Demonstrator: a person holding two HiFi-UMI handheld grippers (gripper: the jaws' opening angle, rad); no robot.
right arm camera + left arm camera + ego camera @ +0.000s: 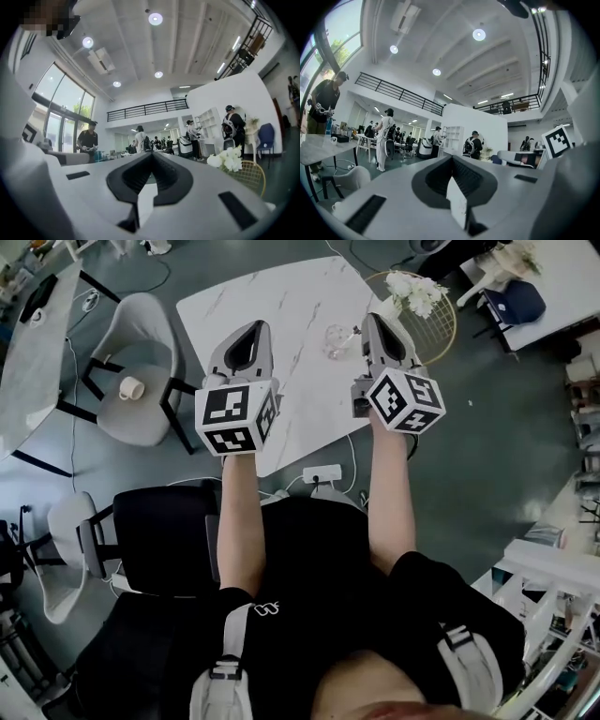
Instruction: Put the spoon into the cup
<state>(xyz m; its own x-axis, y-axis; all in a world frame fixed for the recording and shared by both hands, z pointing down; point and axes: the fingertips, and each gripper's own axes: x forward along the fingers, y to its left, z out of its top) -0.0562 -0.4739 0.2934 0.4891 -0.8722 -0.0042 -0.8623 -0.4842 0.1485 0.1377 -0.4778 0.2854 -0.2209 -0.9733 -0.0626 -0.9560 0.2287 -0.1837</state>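
Observation:
In the head view a small clear glass cup (336,339) stands on the white marble table (281,296), far below my two raised grippers. Something thin shows at the cup's right rim, too small to tell whether it is the spoon. My left gripper (253,327) is held over the table's left half and my right gripper (374,319) just right of the cup. The left gripper view looks level across the room along the left gripper (452,158), whose jaws meet with nothing between them. In the right gripper view the right gripper (152,153) is likewise shut and empty.
A grey chair (141,352) with a white mug (131,387) on its seat stands left of the table. White flowers (415,292) sit on a gold wire side table (443,334) at the right. A power strip (322,473) lies on the floor. Several people stand across the hall.

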